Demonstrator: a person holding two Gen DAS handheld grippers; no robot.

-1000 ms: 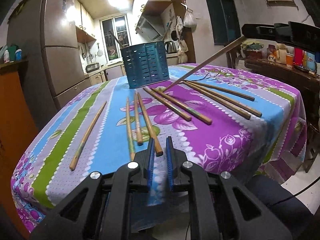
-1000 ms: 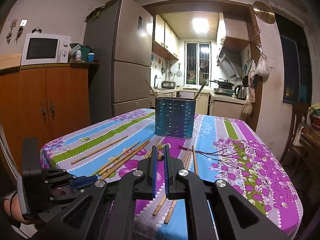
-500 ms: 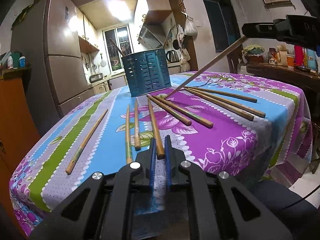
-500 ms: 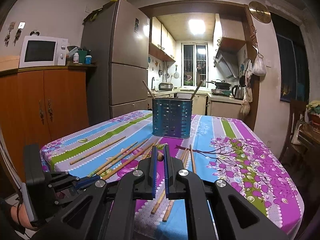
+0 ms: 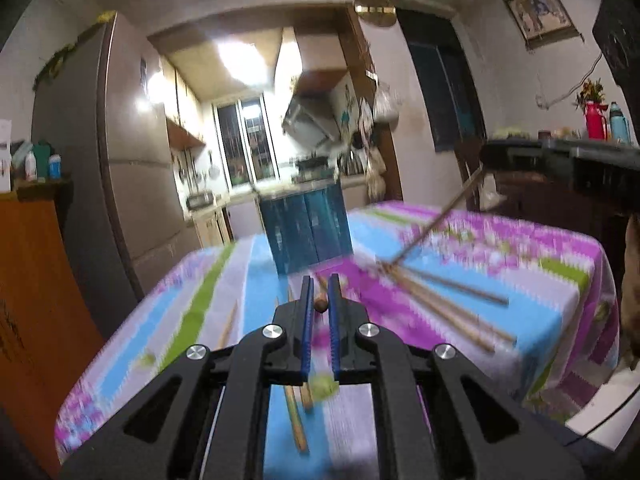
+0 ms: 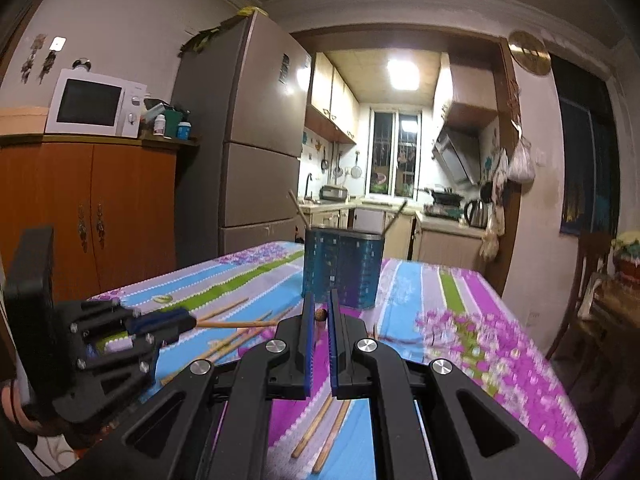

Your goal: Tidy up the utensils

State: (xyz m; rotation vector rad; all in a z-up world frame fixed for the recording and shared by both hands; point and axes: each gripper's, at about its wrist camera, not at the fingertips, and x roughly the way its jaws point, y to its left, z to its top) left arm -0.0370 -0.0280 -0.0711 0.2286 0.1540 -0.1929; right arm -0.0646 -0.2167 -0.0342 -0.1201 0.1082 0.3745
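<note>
My left gripper (image 5: 320, 286) is shut on a wooden chopstick (image 5: 319, 304), whose round end shows between the blue pads. It also shows in the right wrist view (image 6: 188, 322), with its chopstick (image 6: 236, 324) pointing right. My right gripper (image 6: 320, 306) is shut on another chopstick (image 6: 321, 314), which shows slanting down to the table in the left wrist view (image 5: 436, 224). A blue perforated utensil holder (image 6: 343, 266) stands mid-table with two sticks in it. Several chopsticks (image 5: 444, 308) lie loose on the cloth.
The table wears a striped floral cloth (image 6: 476, 344). A fridge (image 6: 256, 168) and an orange cabinet (image 6: 80, 216) with a microwave (image 6: 96, 104) stand to the left. A chair (image 6: 592, 280) and a dark side table (image 5: 560, 184) are on the right.
My left gripper has taken hold of a chopstick from the cloth, lifted it and swung forward toward the holder; its view is blurred by motion. The right gripper still holds its chopstick.
</note>
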